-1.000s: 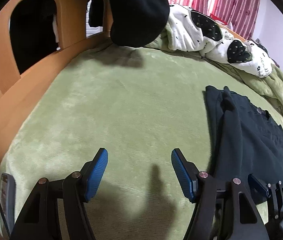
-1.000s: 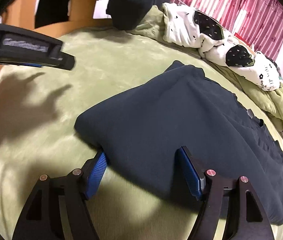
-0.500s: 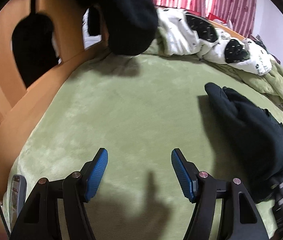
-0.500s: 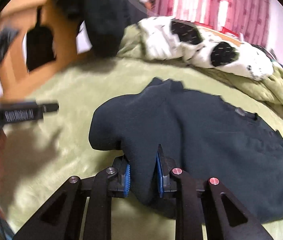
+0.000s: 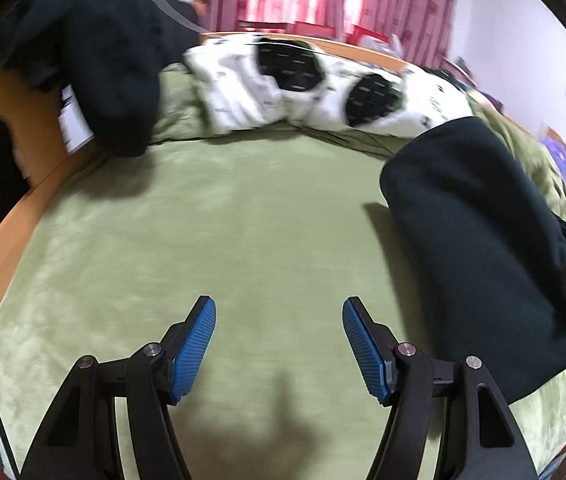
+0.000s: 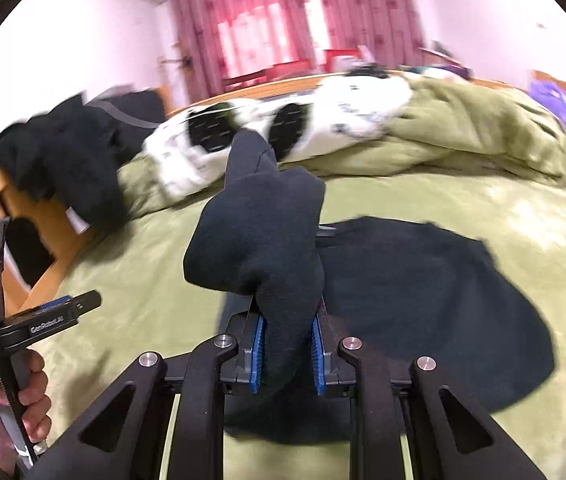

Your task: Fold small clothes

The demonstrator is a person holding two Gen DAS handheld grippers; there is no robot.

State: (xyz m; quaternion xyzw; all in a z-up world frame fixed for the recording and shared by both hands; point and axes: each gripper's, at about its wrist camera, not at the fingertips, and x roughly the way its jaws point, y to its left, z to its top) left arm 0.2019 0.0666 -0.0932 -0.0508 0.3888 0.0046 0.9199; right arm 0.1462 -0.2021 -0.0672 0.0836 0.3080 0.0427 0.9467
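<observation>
Over the green bed (image 6: 131, 292), my right hand-held gripper (image 6: 286, 354) is clamped on a bunched fold of the dark garment (image 6: 259, 236), raised off the blanket; the rest of the cloth lies flat beyond and to the right. My left hand-held gripper (image 5: 279, 344) hovers above bare blanket, jaws wide apart, holding nothing. Garment (image 5: 479, 248) sits to its right, apart from it. Black-and-white quilt (image 5: 303, 84) is heaped at the far edge.
</observation>
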